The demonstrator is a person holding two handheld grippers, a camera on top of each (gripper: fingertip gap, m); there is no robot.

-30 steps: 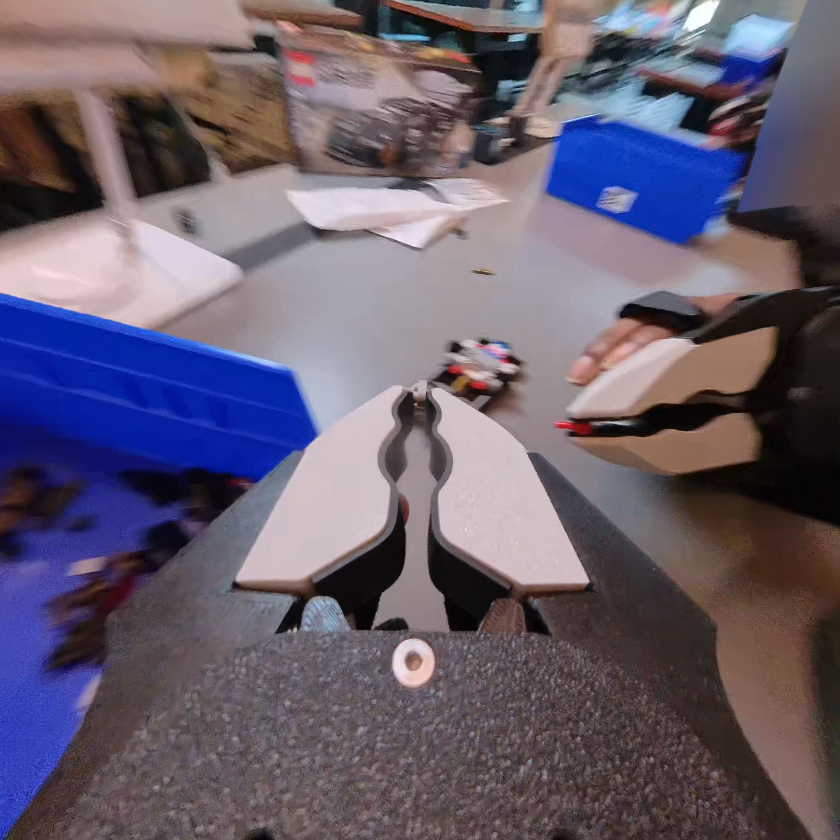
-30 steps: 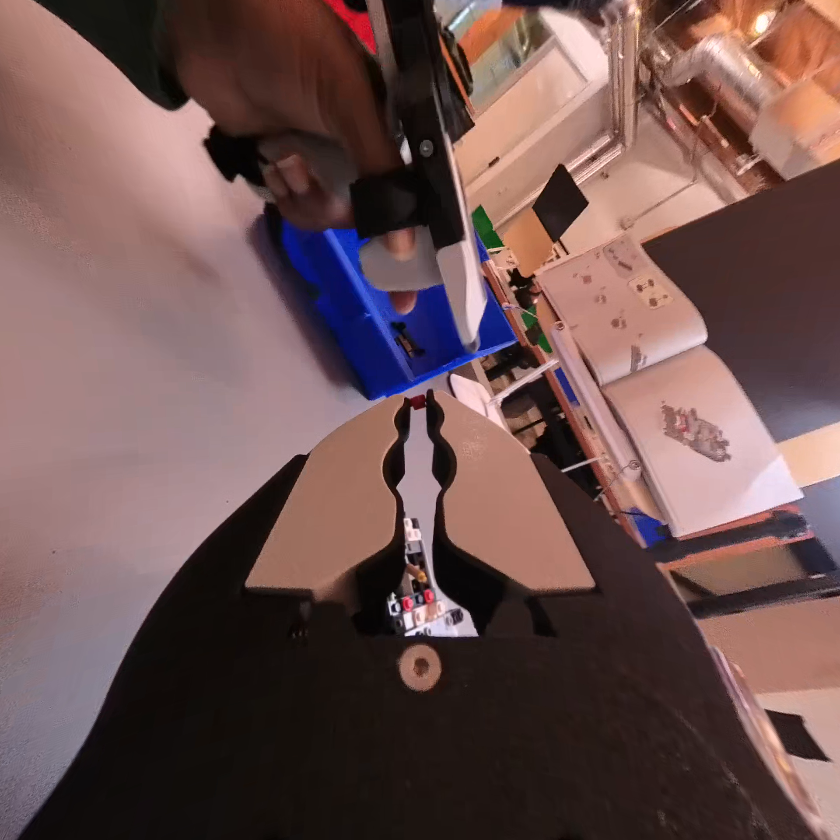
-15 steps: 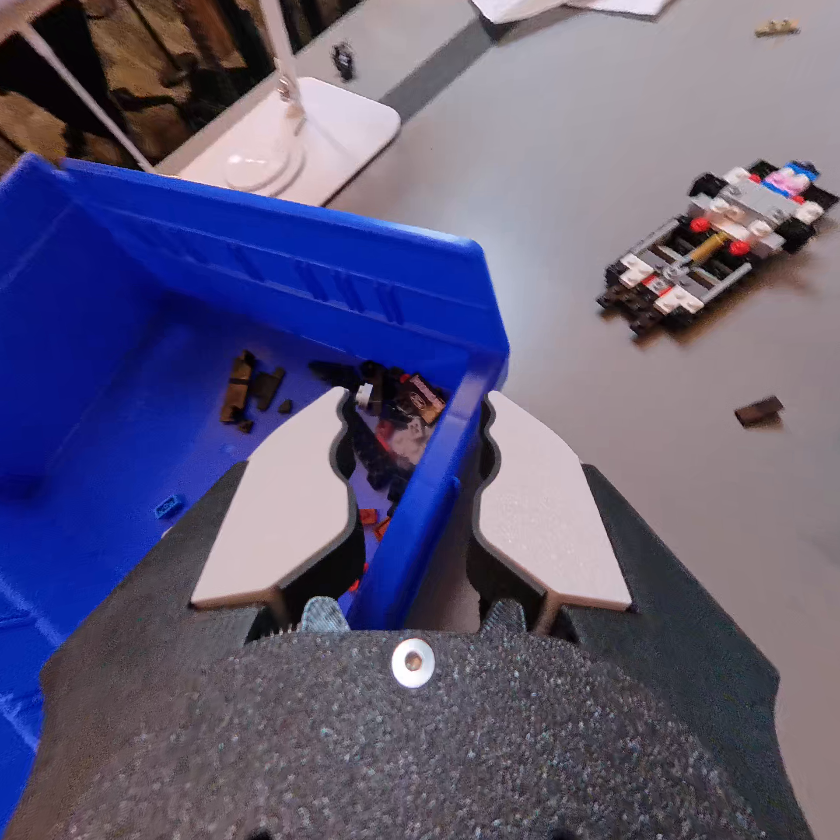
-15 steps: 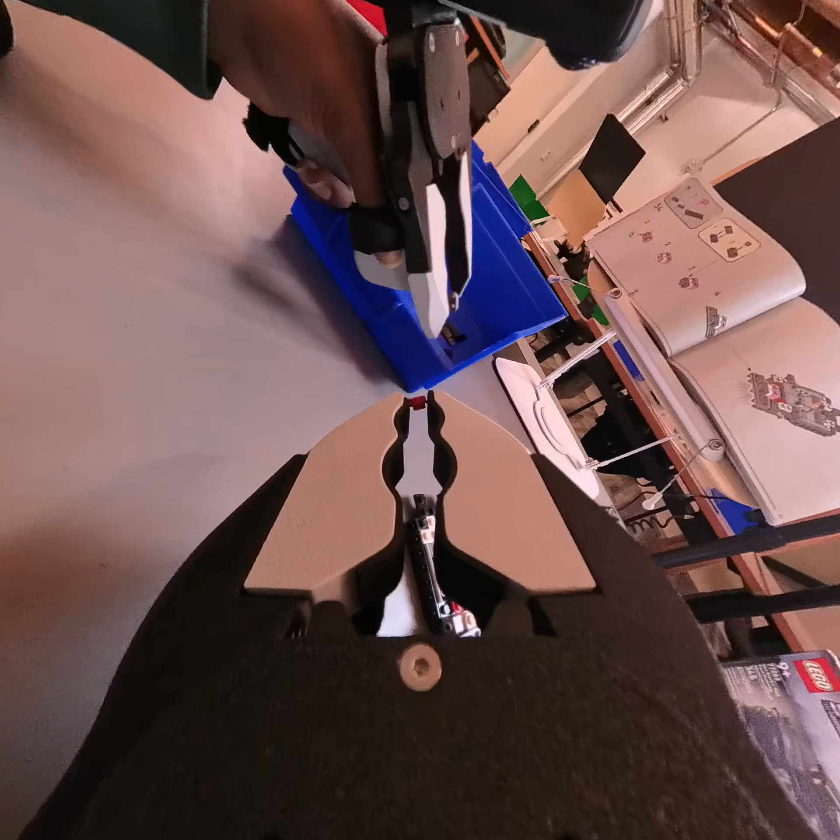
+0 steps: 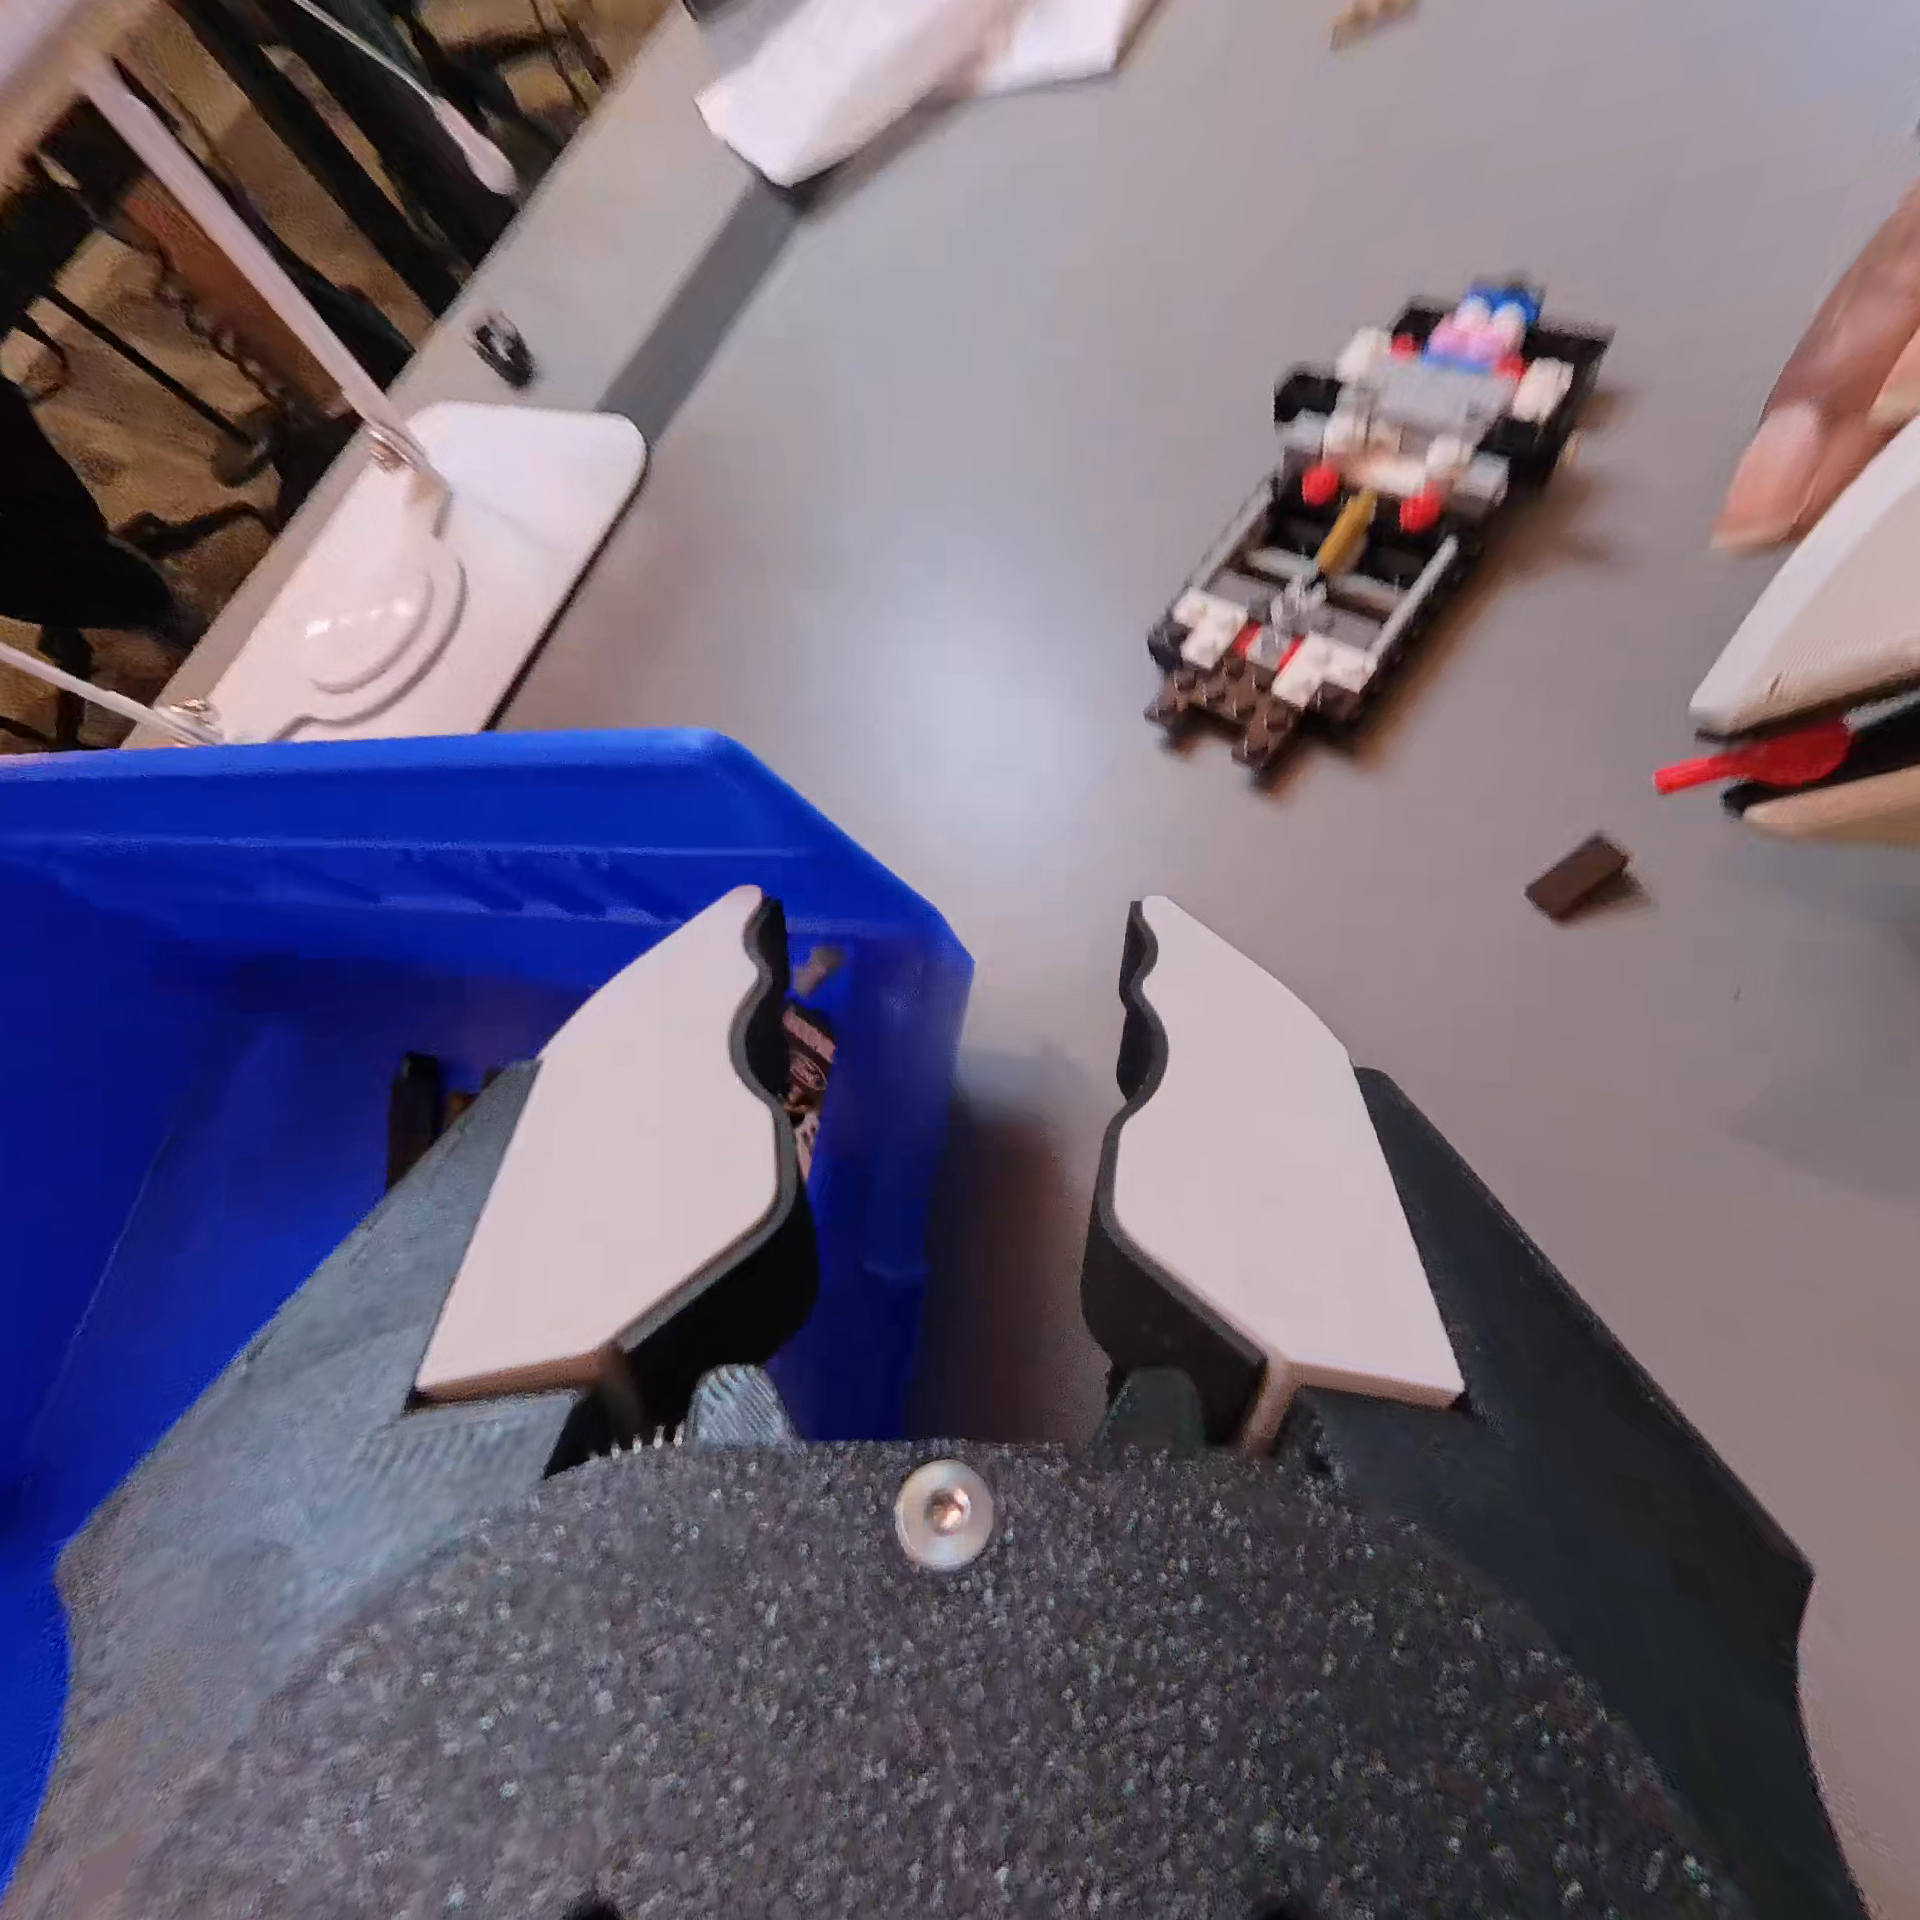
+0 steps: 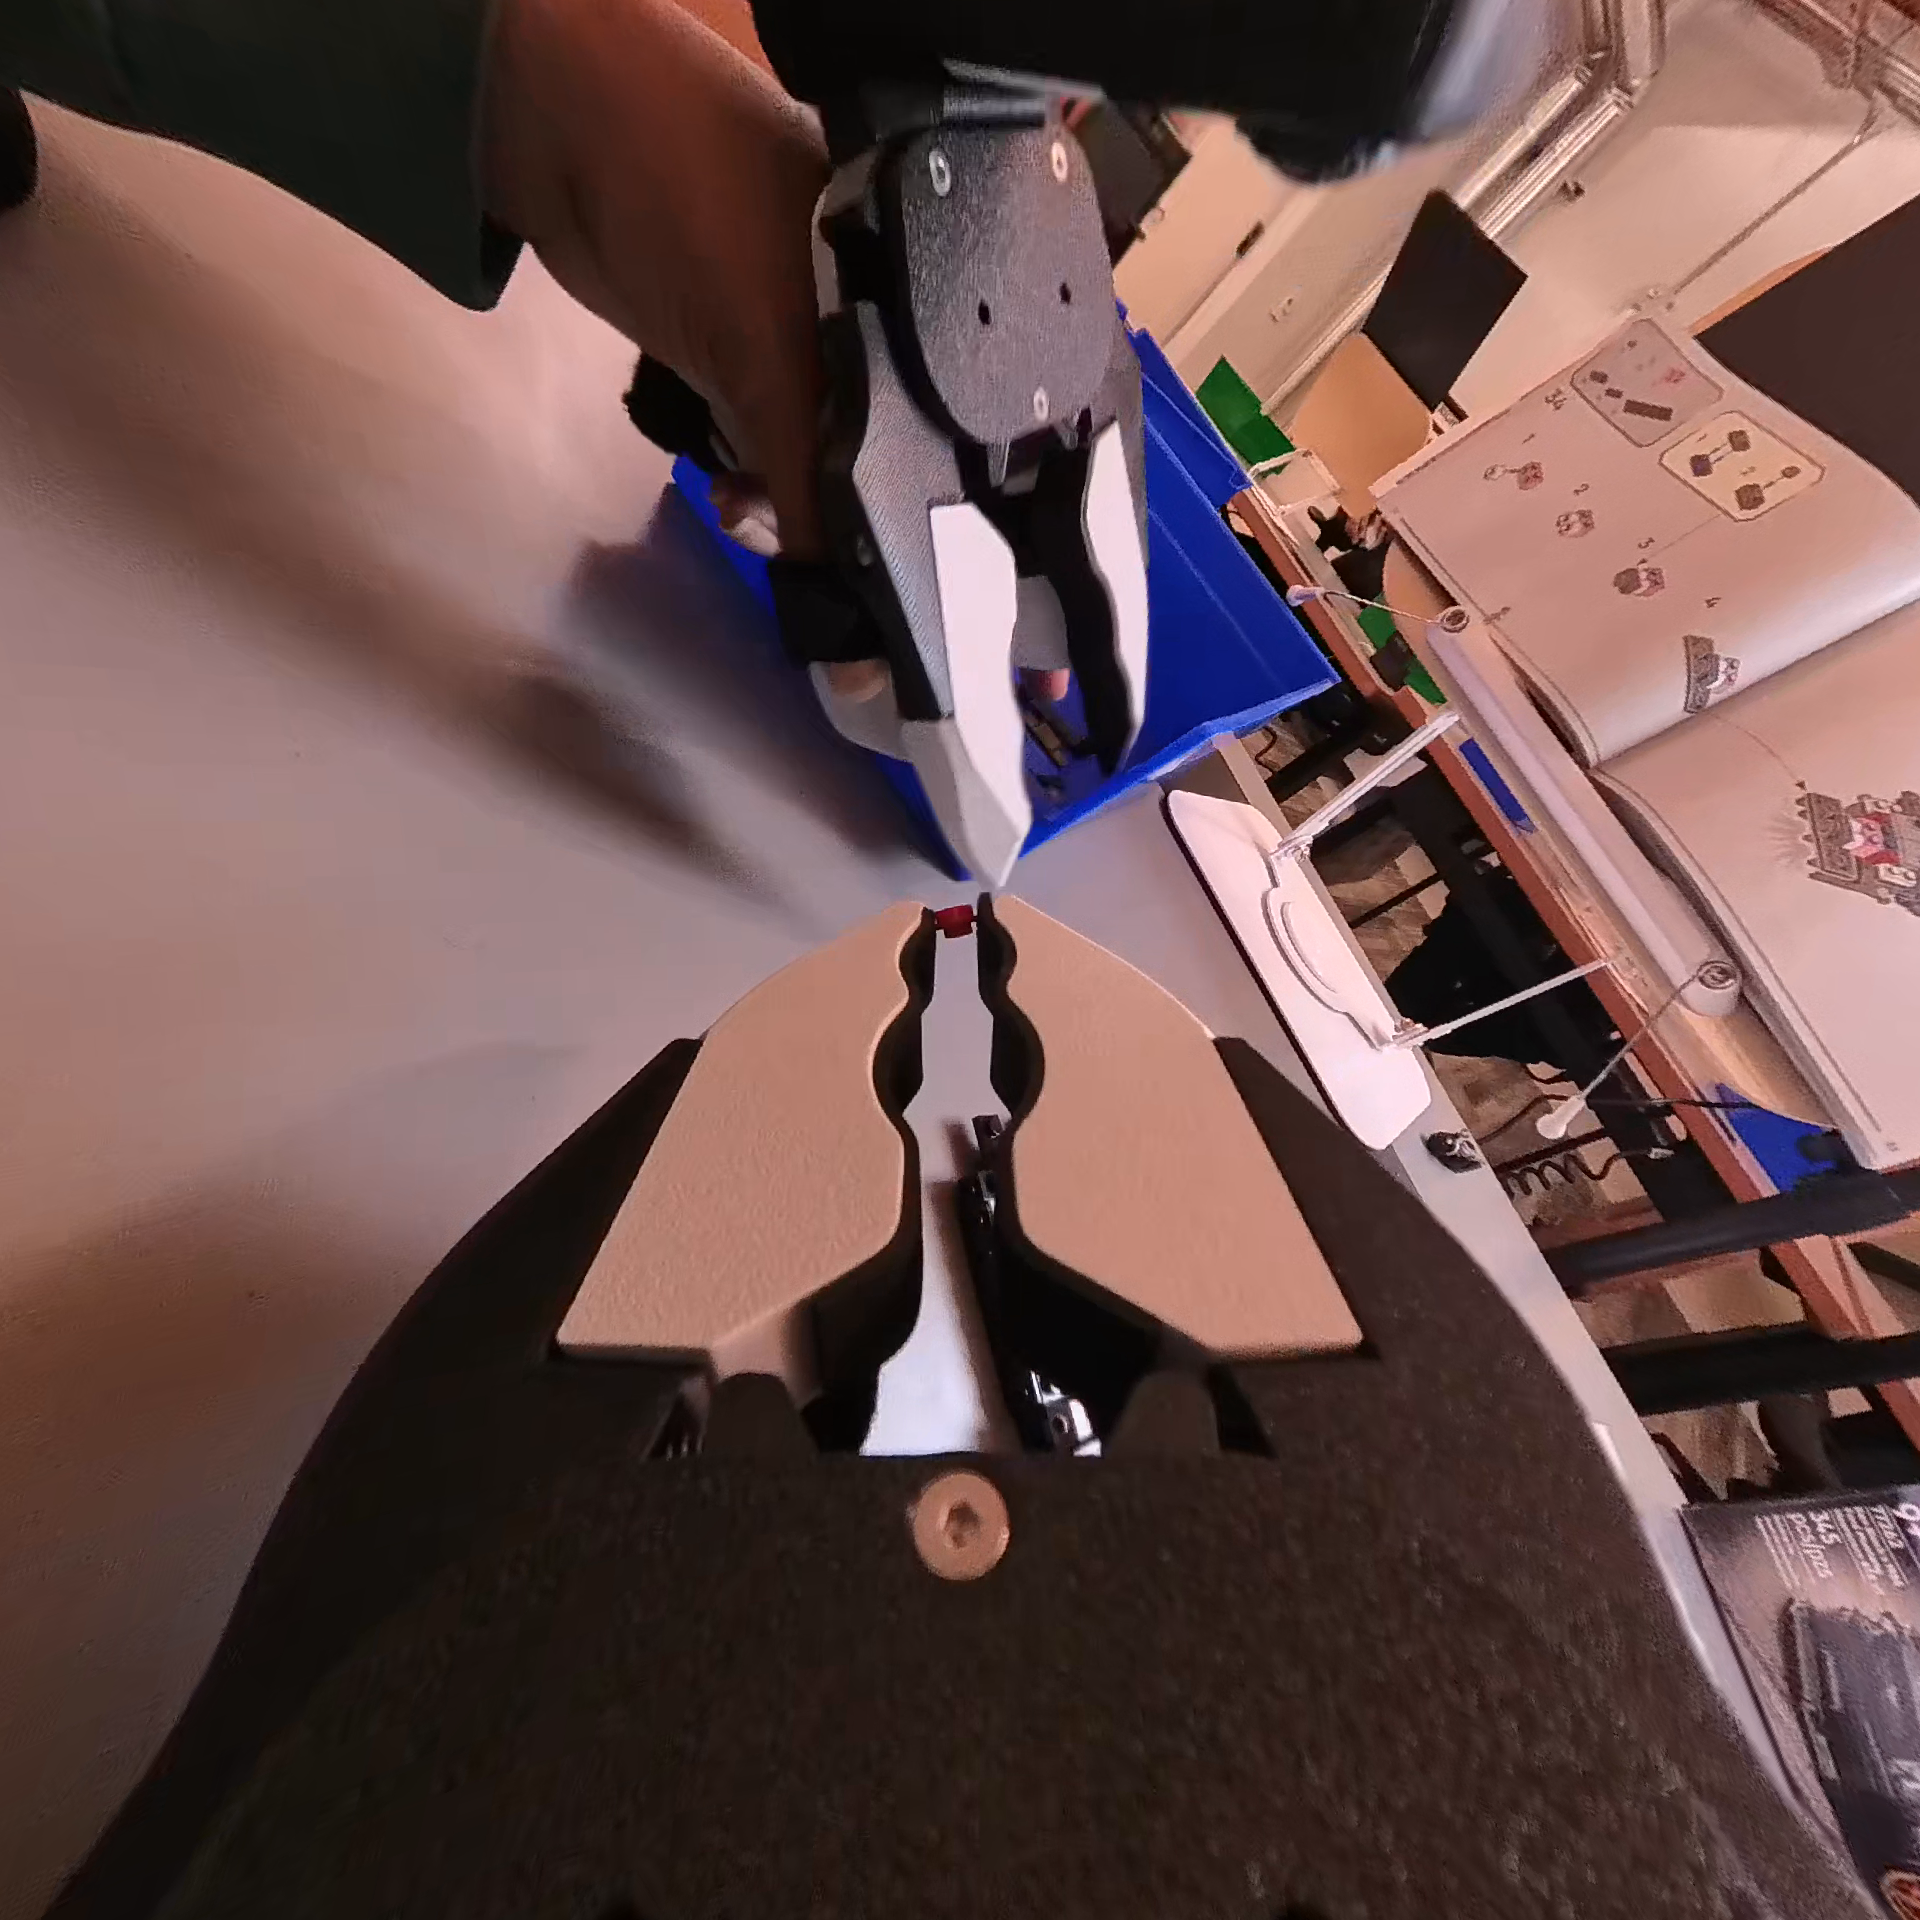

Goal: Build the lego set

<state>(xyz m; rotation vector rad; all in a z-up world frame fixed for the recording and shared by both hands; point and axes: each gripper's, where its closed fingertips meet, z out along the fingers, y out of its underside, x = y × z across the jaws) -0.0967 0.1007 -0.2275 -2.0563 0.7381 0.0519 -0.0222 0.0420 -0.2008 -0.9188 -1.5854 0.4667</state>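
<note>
The grey tabletop (image 5: 935, 520) carries everything before you. Largest on it is the blue bin (image 5: 312, 935), with loose small bricks in its bottom. Your left hand-held gripper (image 5: 940, 914) hangs over the bin's near corner, jaws spread wide and empty: one finger sits over the inside of the bin, the other over the bare tabletop, so the bin wall stands between them.

Beyond the bin lie a white stand base (image 5: 416, 582) with thin wire arms, and some white papers (image 5: 883, 73) at the far edge. In the right wrist view an open instruction booklet (image 6: 1714, 644) is propped on that stand.

Well apart from the bin, out on the open surface, sits the part-built brick car chassis (image 5: 1382, 509), black and grey with red and white pieces. It looks light and stiff, but liable to shed pieces if squeezed hard; its long side rails look the safest place to hold. A single dark brick (image 5: 1579, 889) lies loose near it.

Smallest is the red piece (image 6: 954, 918) that your right hand-held gripper (image 6: 956, 914) has pinched at its very tips. It looks tiny, hard and smooth, held by a narrow bite, so it could easily slip or twist.
</note>
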